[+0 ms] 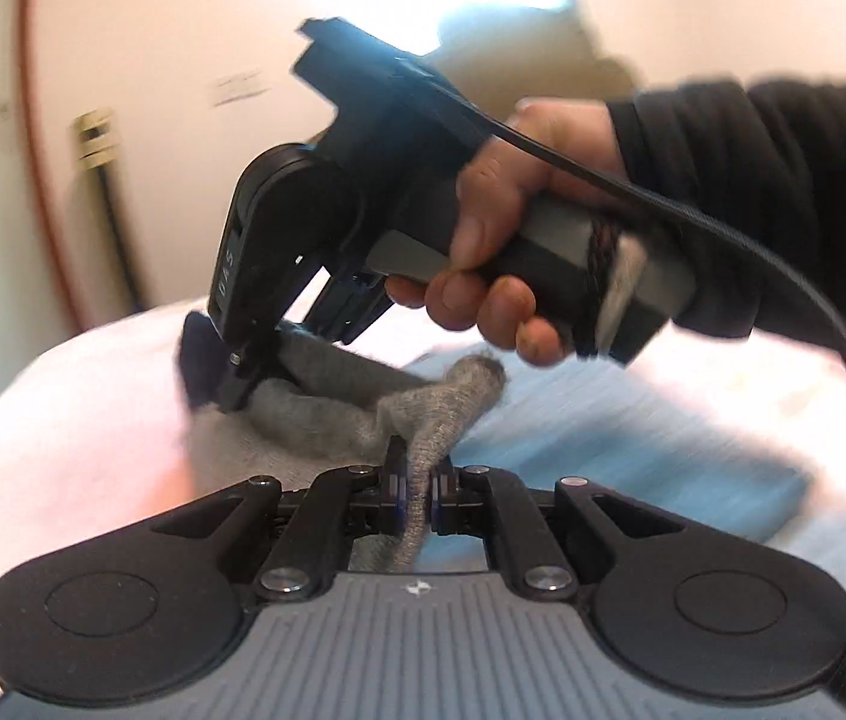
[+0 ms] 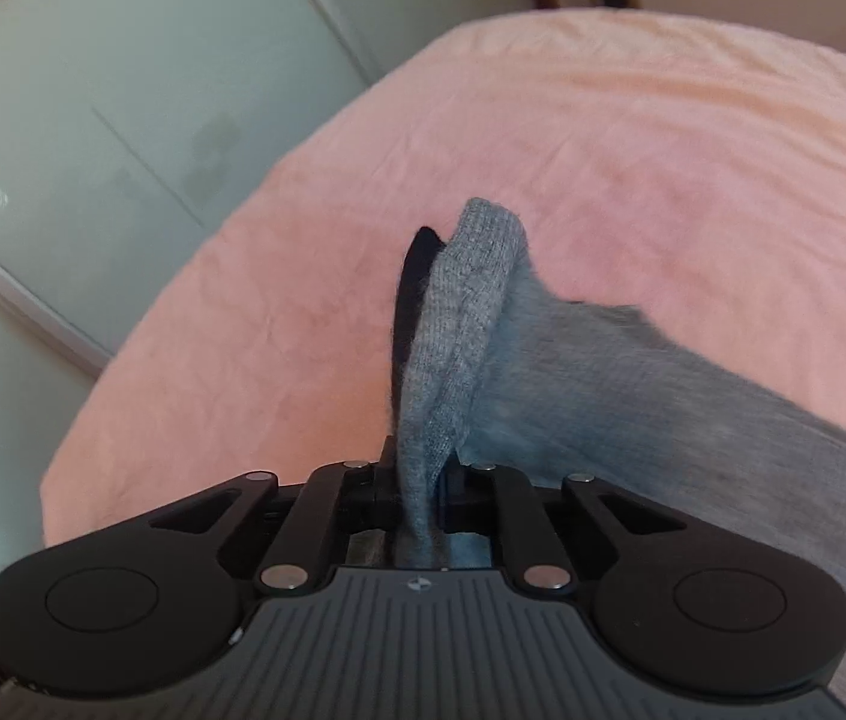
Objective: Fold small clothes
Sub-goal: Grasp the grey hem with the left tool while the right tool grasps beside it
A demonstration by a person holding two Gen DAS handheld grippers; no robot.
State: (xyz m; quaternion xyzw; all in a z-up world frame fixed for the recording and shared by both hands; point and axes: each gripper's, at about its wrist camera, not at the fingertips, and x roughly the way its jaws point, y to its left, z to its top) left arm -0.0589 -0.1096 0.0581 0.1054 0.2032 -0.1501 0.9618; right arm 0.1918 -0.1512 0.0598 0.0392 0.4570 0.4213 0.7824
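— Where's the grey sock point(image 1: 327, 414)?

— My left gripper point(image 1: 418, 489) has its fingers pinched on one end; my right gripper point(image 2: 420, 483) clamps the dark-tipped end, fabric standing up between its fingers.

— Room to move?

— Pink bed cover point(image 2: 633, 138) spreads ahead of the right fingers; its edge drops off left. Blue cloth point(image 1: 633, 438) lies right of the left fingers.
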